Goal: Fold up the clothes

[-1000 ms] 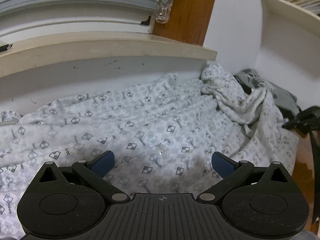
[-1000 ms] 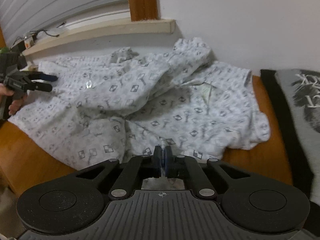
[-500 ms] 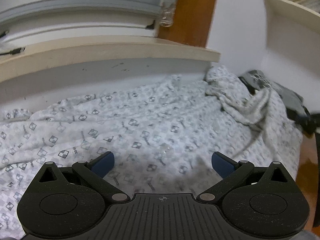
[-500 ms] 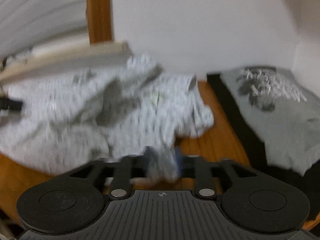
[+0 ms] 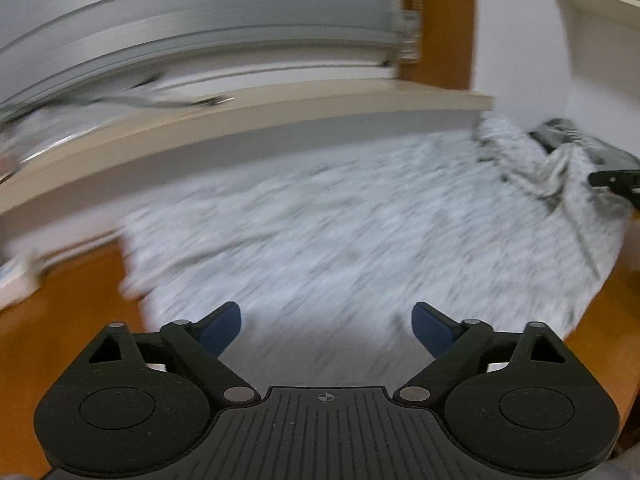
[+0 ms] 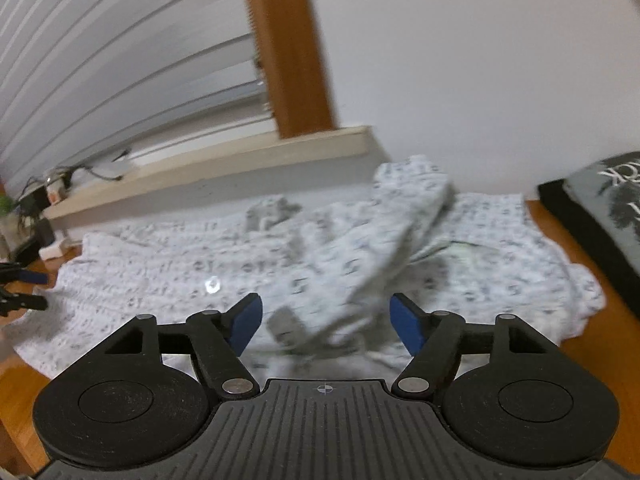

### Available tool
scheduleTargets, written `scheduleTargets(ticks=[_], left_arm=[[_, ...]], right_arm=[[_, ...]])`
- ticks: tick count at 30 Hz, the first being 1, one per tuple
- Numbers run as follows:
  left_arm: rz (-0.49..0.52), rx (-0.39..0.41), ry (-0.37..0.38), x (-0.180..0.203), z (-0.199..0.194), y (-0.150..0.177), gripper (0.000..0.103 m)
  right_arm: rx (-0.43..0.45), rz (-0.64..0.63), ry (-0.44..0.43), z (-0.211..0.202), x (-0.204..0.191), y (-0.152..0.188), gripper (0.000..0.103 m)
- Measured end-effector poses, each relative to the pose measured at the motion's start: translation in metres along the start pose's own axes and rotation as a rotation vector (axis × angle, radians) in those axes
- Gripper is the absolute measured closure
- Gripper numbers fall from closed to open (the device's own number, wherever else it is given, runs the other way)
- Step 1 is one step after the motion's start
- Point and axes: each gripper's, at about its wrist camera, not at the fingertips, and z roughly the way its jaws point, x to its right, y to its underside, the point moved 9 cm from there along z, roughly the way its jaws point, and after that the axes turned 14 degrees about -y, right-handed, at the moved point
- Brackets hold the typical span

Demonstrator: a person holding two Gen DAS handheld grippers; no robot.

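A white patterned shirt point(image 5: 360, 232) lies spread and rumpled on the wooden table point(image 5: 60, 312), motion-blurred in the left wrist view. My left gripper point(image 5: 326, 320) hovers over its near left part, wide apart but closing, nothing between the pads. My right gripper point(image 6: 326, 312) is opening above the shirt point(image 6: 180, 264); a raised fold runs under the gap, and the pads do not press on it. The left gripper point(image 6: 24, 288) also shows at that view's left edge, and the right gripper point(image 5: 616, 180) at the other view's right edge.
A pale windowsill point(image 5: 240, 128) with blinds above runs behind the shirt, beside a wooden post point(image 6: 292, 60). A grey printed garment with black trim point(image 6: 600, 208) lies to the right. Cables and small items point(image 6: 56, 188) sit on the sill's far left.
The right gripper went from shut on the shirt's edge to open, letting the cloth go. The left gripper pulled back and leftward, bringing the shirt's left edge and bare wood into view.
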Motion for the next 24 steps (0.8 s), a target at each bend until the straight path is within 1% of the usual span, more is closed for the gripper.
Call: scheduleTargets(ticks=[1,2,4,5,8,9,10,11,12,13,14,16,17,18,19,20,21,24], left_arm=[[-0.021,-0.010,-0.020,-0.010,-0.007,0.009,0.016],[-0.041,-0.019,-0.037,-0.019,-0.014,0.018,0.024],[-0.073,-0.039,-0.058,-0.034,-0.023,0.034,0.030],[-0.090,-0.049,-0.068,-0.041,-0.027,0.042,0.035],[-0.123,-0.068,-0.083,-0.054,-0.034,0.060,0.040],[-0.126,-0.058,-0.079,-0.055,-0.036,0.062,0.043],[-0.129,-0.049,-0.075,-0.056,-0.037,0.063,0.050],[-0.131,-0.044,-0.072,-0.057,-0.038,0.062,0.064],[-0.133,-0.038,-0.068,-0.058,-0.038,0.061,0.070],[-0.134,-0.032,-0.064,-0.058,-0.038,0.060,0.084],[-0.129,-0.021,-0.058,-0.057,-0.038,0.060,0.094],[-0.109,0.002,-0.062,-0.052,-0.039,0.061,0.096],[-0.109,0.017,-0.069,-0.052,-0.042,0.061,0.097],[-0.139,0.031,-0.056,-0.056,-0.049,0.061,0.097],[-0.168,0.045,-0.043,-0.061,-0.055,0.061,0.097],[-0.197,0.057,-0.032,-0.065,-0.062,0.062,0.097],[-0.218,0.061,-0.027,-0.071,-0.068,0.064,0.097],[-0.193,0.030,-0.044,-0.069,-0.070,0.070,0.096]], right_arm=[[-0.003,0.000,-0.003,0.003,-0.003,0.003,0.028],[-0.006,0.000,-0.006,0.005,-0.006,0.005,0.025],[-0.020,0.011,-0.018,0.009,-0.009,0.011,0.025],[-0.028,0.011,-0.017,0.010,-0.010,0.014,0.025],[-0.045,-0.004,-0.019,0.011,-0.014,0.017,0.025],[-0.046,0.000,-0.024,0.012,-0.014,0.017,0.025],[-0.046,0.007,-0.031,0.012,-0.013,0.015,0.025],[-0.046,0.014,-0.038,0.012,-0.012,0.014,0.025],[-0.048,0.021,-0.044,0.012,-0.010,0.013,0.025],[-0.056,0.030,-0.051,0.013,-0.008,0.012,0.025],[-0.067,0.036,-0.059,0.016,-0.006,0.012,0.025],[-0.077,0.062,-0.062,0.022,-0.001,0.014,0.026],[-0.086,0.074,-0.058,0.025,0.002,0.016,0.031],[-0.096,0.069,-0.043,0.027,0.003,0.018,0.040],[-0.093,0.059,-0.028,0.027,0.004,0.019,0.046],[-0.086,0.056,-0.021,0.025,0.005,0.018,0.051],[-0.083,0.061,-0.026,0.024,0.006,0.018,0.053],[-0.083,0.078,-0.057,0.021,0.009,0.018,0.070]])
